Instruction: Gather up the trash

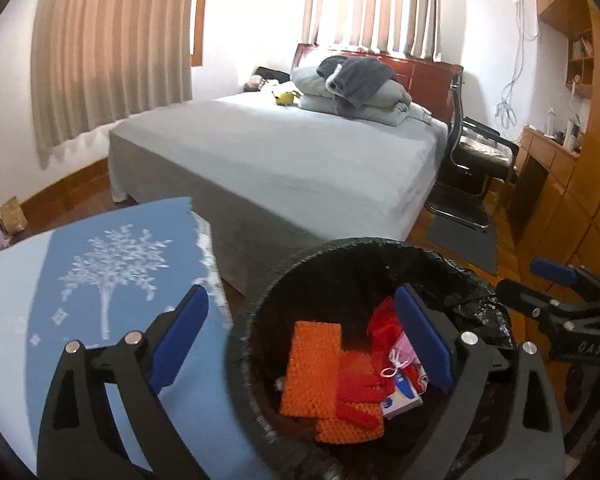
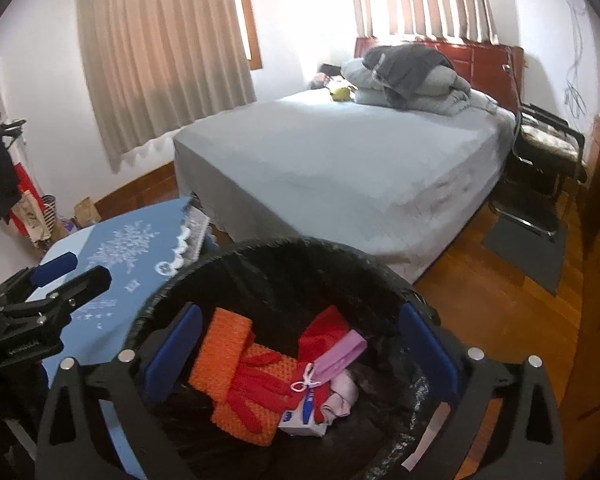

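both my left tool (image 1: 300, 332) and right tool (image 2: 298, 356) gape wide and empty over the bin (image 1: 260, 292), whose loose liner could snag a finger.

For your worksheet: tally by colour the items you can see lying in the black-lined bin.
Orange: 1, knitted cloth
Red: 2, glove, fabric piece
Pink: 1, mask
White and blue: 1, small box
Total: 5, all in the bin
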A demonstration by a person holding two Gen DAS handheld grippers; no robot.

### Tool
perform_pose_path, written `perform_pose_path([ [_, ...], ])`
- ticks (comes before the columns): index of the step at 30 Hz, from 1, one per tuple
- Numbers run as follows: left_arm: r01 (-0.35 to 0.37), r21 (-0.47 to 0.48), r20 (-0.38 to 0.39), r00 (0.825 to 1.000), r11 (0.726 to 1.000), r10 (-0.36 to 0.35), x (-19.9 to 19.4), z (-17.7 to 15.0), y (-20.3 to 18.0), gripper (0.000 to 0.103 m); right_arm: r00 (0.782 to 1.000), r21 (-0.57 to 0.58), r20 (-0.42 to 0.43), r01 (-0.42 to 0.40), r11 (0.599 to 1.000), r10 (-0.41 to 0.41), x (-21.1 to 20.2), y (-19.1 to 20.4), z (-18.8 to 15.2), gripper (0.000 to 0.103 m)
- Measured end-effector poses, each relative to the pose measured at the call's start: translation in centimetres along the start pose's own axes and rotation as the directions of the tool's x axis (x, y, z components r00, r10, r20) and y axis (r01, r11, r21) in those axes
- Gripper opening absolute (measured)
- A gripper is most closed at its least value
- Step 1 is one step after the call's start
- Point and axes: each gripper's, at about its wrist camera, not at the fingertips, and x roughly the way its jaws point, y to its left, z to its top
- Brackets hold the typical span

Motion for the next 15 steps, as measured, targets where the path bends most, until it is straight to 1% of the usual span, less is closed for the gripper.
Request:
perform_pose_path([
  [7, -0.059, -0.031, 0.039, 0.997, 0.998, 0.06, -4.9, 0.0, 1.4, 0.094, 0.997, -0.021, 0.025, -0.075, 0.997, 0.075, -3.2, 3.1, 0.8, 0.097],
  [11, -0.086, -0.041, 0.055, 0.995, 0.996, 0.088, -7.3, -0.2, 1.8, 0.095, 0.995, -0.053, 0.037, -0.096, 0.994, 0.098, -5.0, 4.7, 0.9, 0.097],
  [15, -0.114, -0.041, 0.071, 0.991, 0.993, 0.117, -9.6, -0.3, 2.1, 0.096, 0.993, -0.049, 0.029, -0.115, 0.992, 0.116, -6.1, 5.6, 0.9, 0.097],
])
